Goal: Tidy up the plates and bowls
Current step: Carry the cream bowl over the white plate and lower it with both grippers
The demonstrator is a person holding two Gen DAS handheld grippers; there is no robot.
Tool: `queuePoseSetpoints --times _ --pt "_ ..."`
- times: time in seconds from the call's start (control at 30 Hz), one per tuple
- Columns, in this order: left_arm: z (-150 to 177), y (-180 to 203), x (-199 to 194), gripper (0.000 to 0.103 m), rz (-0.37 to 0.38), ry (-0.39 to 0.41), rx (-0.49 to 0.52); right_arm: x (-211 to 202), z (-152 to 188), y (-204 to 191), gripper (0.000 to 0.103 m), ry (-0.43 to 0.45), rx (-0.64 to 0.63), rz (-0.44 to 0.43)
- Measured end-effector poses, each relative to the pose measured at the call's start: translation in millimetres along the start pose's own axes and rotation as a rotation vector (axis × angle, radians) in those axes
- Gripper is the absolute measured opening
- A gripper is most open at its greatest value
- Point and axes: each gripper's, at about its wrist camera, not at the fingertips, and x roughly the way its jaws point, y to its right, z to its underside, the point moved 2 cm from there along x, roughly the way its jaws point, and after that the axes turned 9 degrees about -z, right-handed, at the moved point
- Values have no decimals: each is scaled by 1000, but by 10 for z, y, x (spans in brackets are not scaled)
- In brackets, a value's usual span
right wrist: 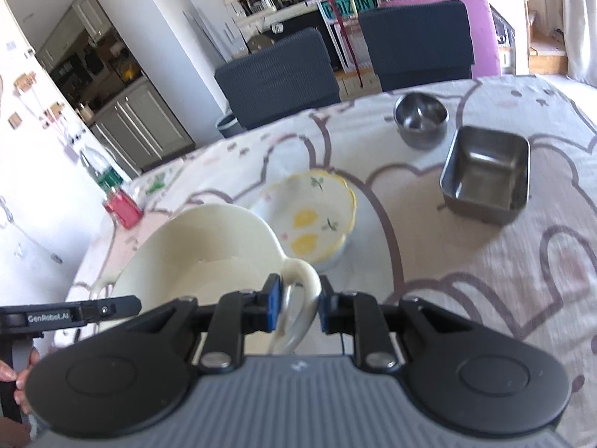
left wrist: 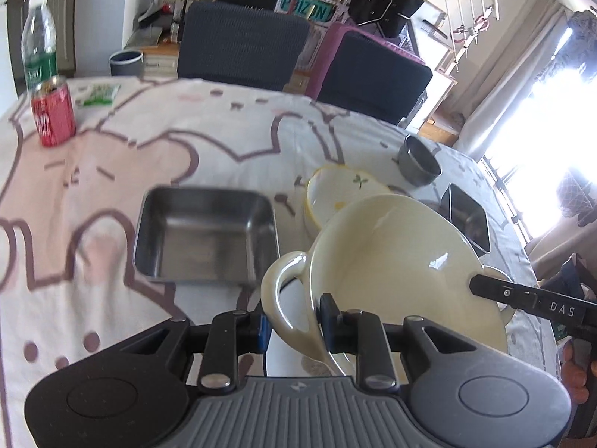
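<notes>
The cream bowl (left wrist: 391, 261) is showing glossy glazed ceramic, catching window highlights; the lemon-painted dish (right wrist: 317, 216) is looking glazed too. The square tray (left wrist: 205, 239) and round cup (right wrist: 421, 119) are gleaming as brushed steel, the tablecloth (left wrist: 112, 186) lying matt woven cloth

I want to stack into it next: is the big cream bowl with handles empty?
Empty: the cream bowl shows only bare glazed interior in both wrist views, held by a handle in each gripper, left gripper and right gripper.
</notes>
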Motion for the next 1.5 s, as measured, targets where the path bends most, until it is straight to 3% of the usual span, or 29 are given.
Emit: queuePoseSetpoints --times 0.27,0.73,1.5 --pt "156 7 208 28 3 -62 -23 100 225 104 25 -79 8 37" --pt "220 -162 523 31 16 -175 -96 261 276 108 24 -143 -11 77" --pt "270 -168 718 36 -10 -225 -77 372 283 90 24 -179 -46 83"
